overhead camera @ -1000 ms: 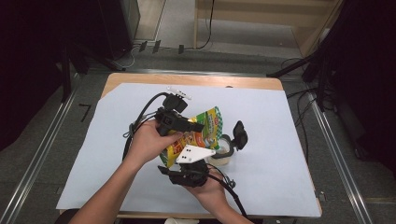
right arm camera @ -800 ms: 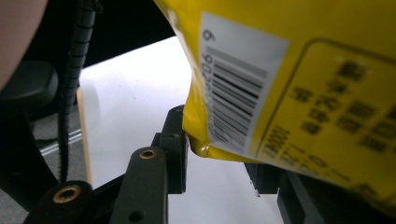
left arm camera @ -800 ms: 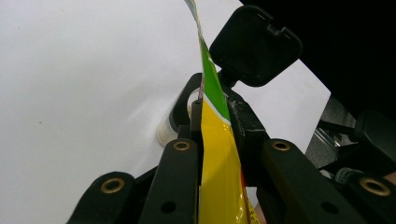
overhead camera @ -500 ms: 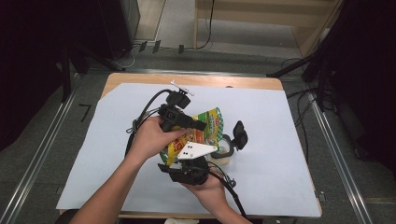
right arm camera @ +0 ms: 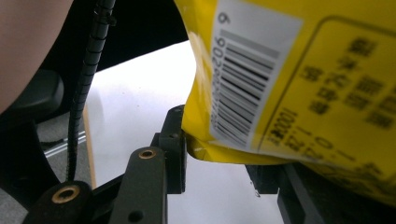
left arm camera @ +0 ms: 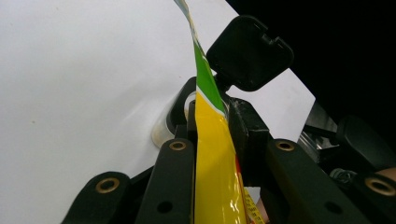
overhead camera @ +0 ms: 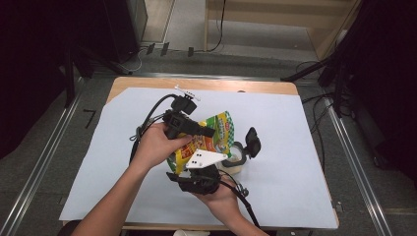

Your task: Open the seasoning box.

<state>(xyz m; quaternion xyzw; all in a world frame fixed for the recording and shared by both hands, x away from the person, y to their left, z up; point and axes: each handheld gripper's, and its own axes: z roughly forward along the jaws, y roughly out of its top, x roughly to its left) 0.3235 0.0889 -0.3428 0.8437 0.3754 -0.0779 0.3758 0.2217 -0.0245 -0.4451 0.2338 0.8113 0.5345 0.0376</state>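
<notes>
In the middle of the high view, a yellow and green pouch (overhead camera: 211, 140) is held above the white sheet (overhead camera: 305, 162) that covers the desk (overhead camera: 147, 83). The left tool (overhead camera: 199, 130) comes from the left of the frame, with the person's left hand (overhead camera: 157, 145) around its body. Its jaws are closed on the upper part of the pouch. In the left gripper view the pouch (left arm camera: 212, 154) stands as a thin edge between the two black jaws, and both jaws press on it. The jaws have just been opening a little, but the pouch is between them and gripped.

The right tool (overhead camera: 196, 172) is lower in the high view, under the pouch, with the right hand (overhead camera: 221, 201) at the bottom centre of the frame. In the right gripper view the bottom corner of the pouch (right arm camera: 289, 93), with a barcode label (right arm camera: 247, 74), sits between the jaws. The left jaw touches the pouch; the contact at the right jaw is not clear, so I cannot tell if this tool grips.

Just right of the pouch, a roll of clear tape (overhead camera: 235, 160) lies on the sheet.
</notes>
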